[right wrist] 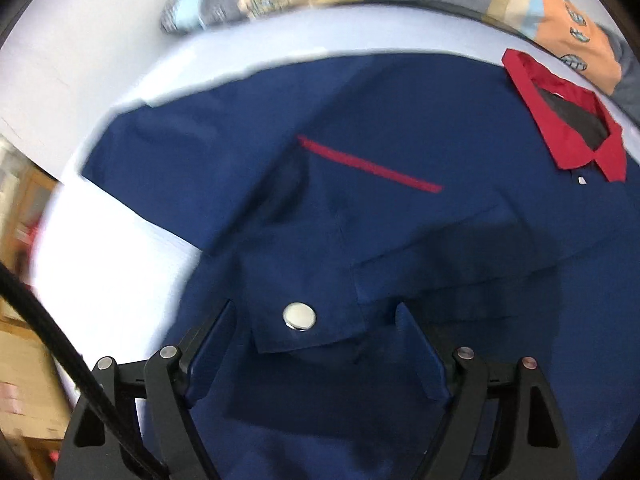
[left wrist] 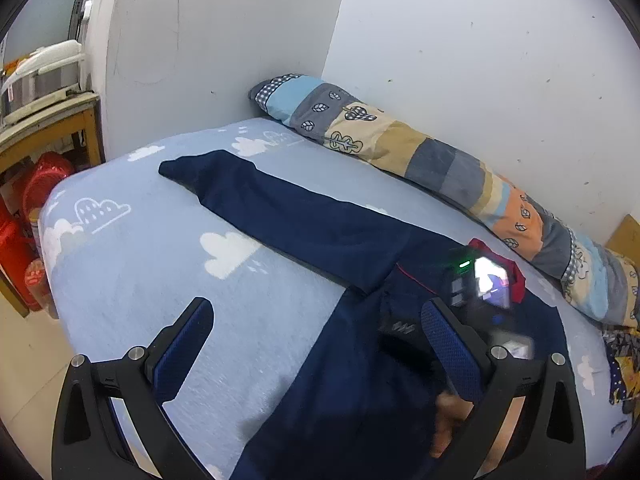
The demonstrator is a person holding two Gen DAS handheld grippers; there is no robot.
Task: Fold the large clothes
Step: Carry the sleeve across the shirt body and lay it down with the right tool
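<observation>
A navy jacket [left wrist: 304,220] with a red collar [right wrist: 560,120] and a red chest stripe [right wrist: 368,166] lies spread on the bed, one sleeve stretched toward the far left corner. My left gripper [left wrist: 316,320] is open and empty above the bed, at the jacket's left edge. My right gripper [right wrist: 316,320] is open, low over the jacket's front, with a sleeve cuff and its silver snap [right wrist: 299,316] between the fingers. The right gripper's body [left wrist: 480,284] shows blurred in the left wrist view.
The bed has a light blue cloud-print sheet [left wrist: 120,280]. A long patchwork bolster [left wrist: 440,160] lies along the white wall. A wooden table [left wrist: 52,128] and red bags [left wrist: 40,188] stand left of the bed. Patterned cloth [left wrist: 624,364] lies at the right edge.
</observation>
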